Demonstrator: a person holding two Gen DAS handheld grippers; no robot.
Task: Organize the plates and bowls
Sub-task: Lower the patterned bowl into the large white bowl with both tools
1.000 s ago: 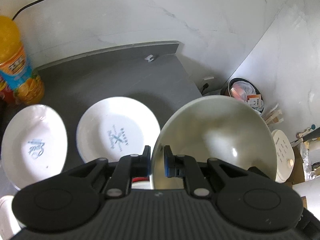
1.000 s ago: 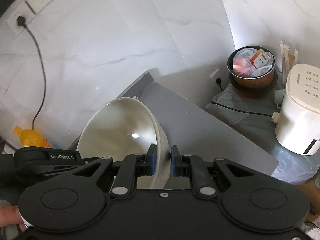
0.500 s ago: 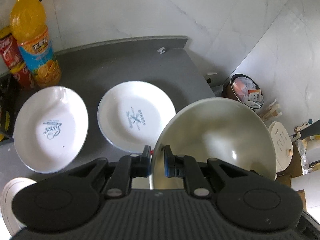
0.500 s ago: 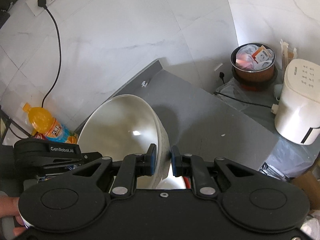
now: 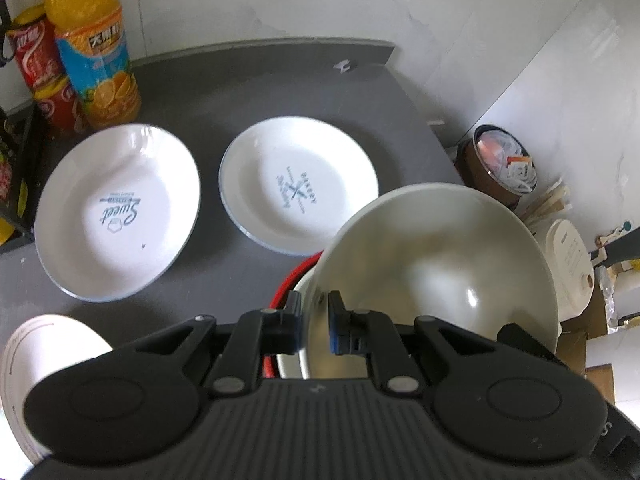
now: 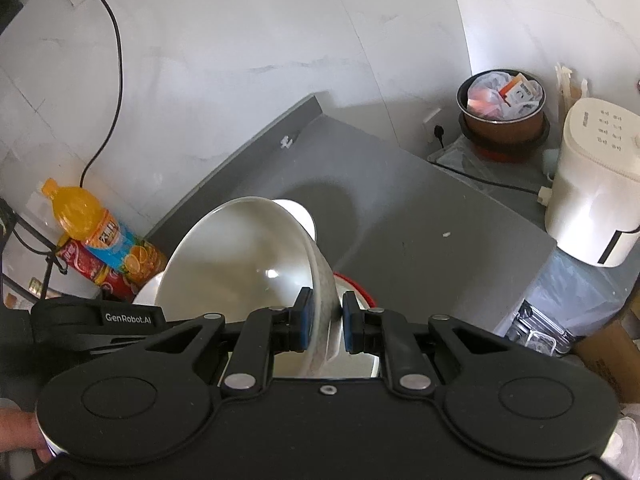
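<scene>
Both grippers pinch the same large grey bowl (image 5: pixel 436 264) by its rim, on opposite sides, holding it tilted in the air above the dark grey counter (image 5: pixel 248 80). The left gripper (image 5: pixel 314 326) has its 2 blue-padded fingers pressed on the near left part of the rim, and the right gripper (image 6: pixel 323 326) has its 2 fingers clamped on the rim wall at the bowl's right edge. Just under the bowl sits a red-rimmed dish (image 5: pixel 286 288), partly hidden, with a paler dish inside it. At the lower left corner of the left view a white plate (image 5: pixel 36 364) shows in part. Farther out on the counter lie 2 white plates side by side and apart: one printed "Sweet" (image 5: pixel 116 212) on the left, one with a crossed-utensil print (image 5: pixel 298 184) to its right. Behind them, by the wall, stand an orange juice bottle (image 5: pixel 94 44) and red cans (image 5: pixel 40 68). Beyond the counter's edge are a full bin (image 6: pixel 504 100) and a white appliance (image 6: pixel 596 184).
</scene>
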